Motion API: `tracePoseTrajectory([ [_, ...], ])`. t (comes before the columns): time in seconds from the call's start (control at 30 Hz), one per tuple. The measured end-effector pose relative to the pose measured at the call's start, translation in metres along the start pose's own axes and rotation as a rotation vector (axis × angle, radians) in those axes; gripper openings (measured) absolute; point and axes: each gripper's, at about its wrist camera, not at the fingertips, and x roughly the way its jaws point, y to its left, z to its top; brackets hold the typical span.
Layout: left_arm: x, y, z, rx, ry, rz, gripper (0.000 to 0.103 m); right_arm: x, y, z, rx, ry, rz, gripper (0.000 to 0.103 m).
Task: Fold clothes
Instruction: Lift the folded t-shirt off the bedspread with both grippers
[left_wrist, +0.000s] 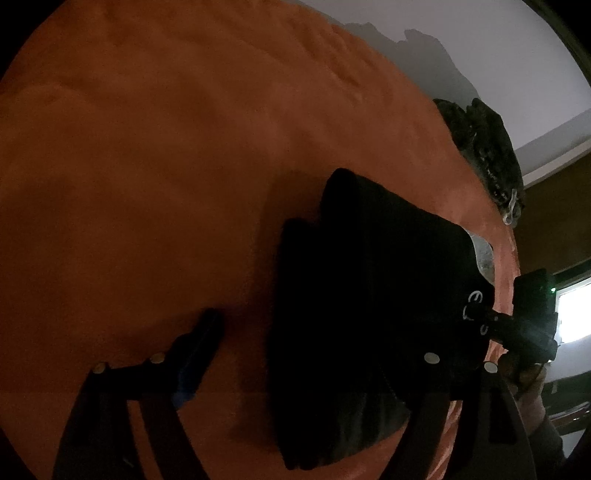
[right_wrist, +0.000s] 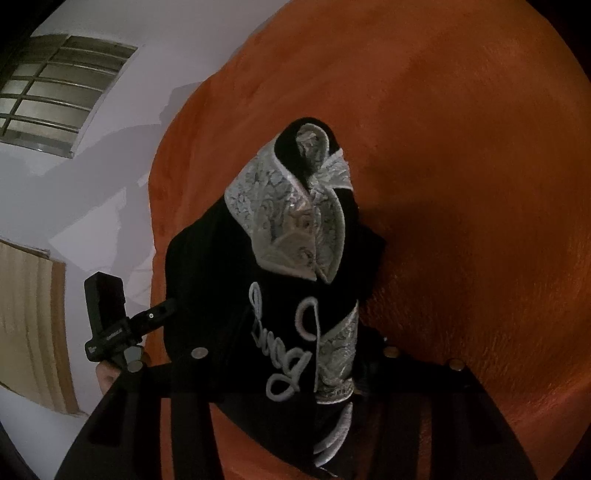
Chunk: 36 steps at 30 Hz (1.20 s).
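orange bedspread (left_wrist: 147, 166) beneath white wall (left_wrist: 498, 55)

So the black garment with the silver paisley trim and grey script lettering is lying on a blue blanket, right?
Not quite. The black garment does have silver paisley trim and grey script lettering, but the blanket under it is orange, not blue. The right wrist view shows this most clearly, and the left wrist view agrees.

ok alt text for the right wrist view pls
A folded black garment with silver paisley trim and grey embroidered script lies on an orange bedspread, between the right gripper's dark fingers. The left gripper and part of a hand show at left, before a white wall with a barred window.
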Motion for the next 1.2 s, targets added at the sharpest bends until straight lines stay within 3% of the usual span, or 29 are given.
tracePoseTrajectory([
  [0.23,-0.002,0.009,0.003,-0.002,0.071,-0.020,0.085,-0.009,-0.005,0.000,0.004,0.007,0.006,0.046],
  [0.43,-0.007,0.008,0.002,-0.020,0.059,-0.007,0.085,-0.012,-0.007,0.000,0.004,0.019,0.004,0.046],
  [0.57,-0.003,0.015,-0.002,-0.067,0.058,-0.082,0.083,-0.011,-0.006,-0.001,0.004,0.013,0.000,0.046],
  [0.73,0.001,0.017,-0.007,-0.101,0.083,-0.242,0.075,-0.007,-0.004,-0.004,0.028,-0.001,0.044,0.044],
  [0.93,0.004,0.022,-0.013,-0.133,0.100,-0.312,0.073,-0.008,-0.016,-0.006,0.091,-0.009,0.135,0.042],
  [0.97,0.006,0.023,-0.013,-0.140,0.103,-0.331,0.070,-0.008,-0.016,-0.007,0.085,-0.009,0.134,0.042],
  [1.0,0.008,0.022,-0.014,-0.143,0.111,-0.345,0.051,-0.007,-0.016,-0.007,0.077,-0.007,0.129,0.040],
  [1.03,0.012,0.021,-0.016,-0.146,0.117,-0.349,0.043,-0.006,-0.017,-0.007,0.071,-0.003,0.122,0.039],
  [1.1,0.012,0.021,-0.017,-0.163,0.108,-0.352,0.034,-0.005,-0.018,-0.007,0.072,-0.005,0.124,0.029],
  [1.2,0.000,0.018,-0.020,-0.191,0.081,-0.347,0.031,-0.012,-0.008,-0.009,0.045,-0.036,0.131,0.022],
])
